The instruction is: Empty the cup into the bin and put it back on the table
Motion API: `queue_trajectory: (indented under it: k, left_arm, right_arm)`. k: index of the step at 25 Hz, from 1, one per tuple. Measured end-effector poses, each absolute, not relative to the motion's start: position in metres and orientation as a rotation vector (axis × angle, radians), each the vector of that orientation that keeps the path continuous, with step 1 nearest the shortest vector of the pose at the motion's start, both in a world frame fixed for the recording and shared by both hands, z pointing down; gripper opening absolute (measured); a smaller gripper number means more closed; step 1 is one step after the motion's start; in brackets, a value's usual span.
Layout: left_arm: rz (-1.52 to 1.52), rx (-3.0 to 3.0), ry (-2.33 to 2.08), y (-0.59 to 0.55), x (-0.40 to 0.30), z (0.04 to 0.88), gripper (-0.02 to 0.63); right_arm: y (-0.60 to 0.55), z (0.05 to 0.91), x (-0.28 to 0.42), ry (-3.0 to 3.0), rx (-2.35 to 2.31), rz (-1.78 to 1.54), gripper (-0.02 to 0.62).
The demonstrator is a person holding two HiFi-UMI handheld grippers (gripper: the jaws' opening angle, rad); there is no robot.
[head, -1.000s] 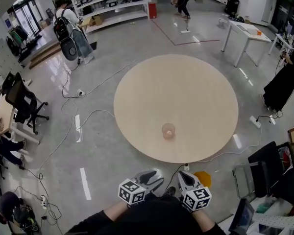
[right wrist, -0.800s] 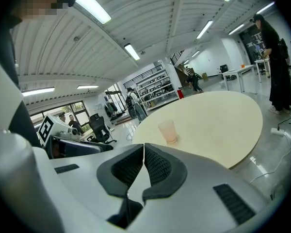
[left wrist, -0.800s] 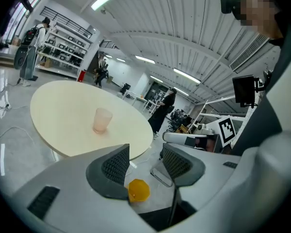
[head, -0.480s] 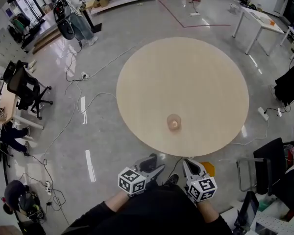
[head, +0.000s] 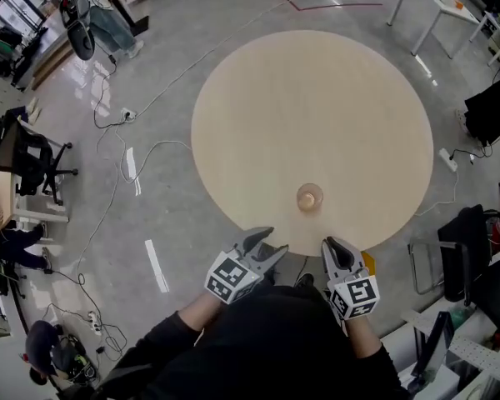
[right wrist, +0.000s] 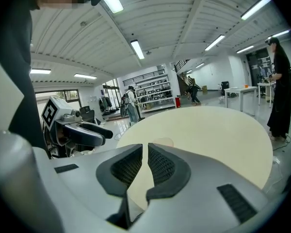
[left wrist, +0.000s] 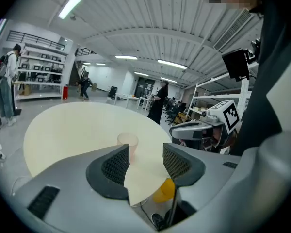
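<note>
**Cup waits near the table's edge, both grippers short of it**

The translucent cup (head: 309, 197) stands upright on the round table (head: 308, 98), low in the head view and close to the rim nearest the person. Nothing else is on the top. Whether the cup holds anything cannot be made out.

The left gripper (head: 267, 247) sits at lower centre, off the table, with its jaws well apart and nothing between them; in its own view the cup shows just beyond the gap. The right gripper (head: 333, 250) is beside it, its pads drawn almost together on nothing.

Judged from here, the main risk is a clumsy pinch. A light cup this near the rim could tip or slide off if one jaw strikes it first, and a hard squeeze might buckle it and spill the contents.

A yellow container (left wrist: 164, 192), probably the bin, sits on the floor under the near rim. Cables (head: 162, 148) trail across the floor at left, and a dark chair (head: 462, 248) stands at lower right; either could catch a foot.
</note>
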State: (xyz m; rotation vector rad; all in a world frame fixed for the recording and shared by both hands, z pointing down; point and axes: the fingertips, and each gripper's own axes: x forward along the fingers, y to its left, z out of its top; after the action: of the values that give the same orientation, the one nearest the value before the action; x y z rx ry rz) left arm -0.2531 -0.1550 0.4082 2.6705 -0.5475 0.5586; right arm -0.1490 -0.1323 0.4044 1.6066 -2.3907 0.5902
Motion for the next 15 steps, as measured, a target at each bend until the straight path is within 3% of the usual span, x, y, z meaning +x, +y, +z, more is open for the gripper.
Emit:
queue_trajectory:
  k: [7, 15]
  left_arm:
    - [0.649, 2.751, -0.401, -0.195, -0.255, 0.431, 0.230]
    - [0.851, 2.880, -0.319, -0.224, -0.231, 0.468, 0.227]
  right_arm:
    - [-0.161, 0.424, -0.151, -2.244, 1.534, 0.434, 0.087]
    - [-0.183, 0.467, -0.117, -2.184, 1.316, 0.368, 0.106]
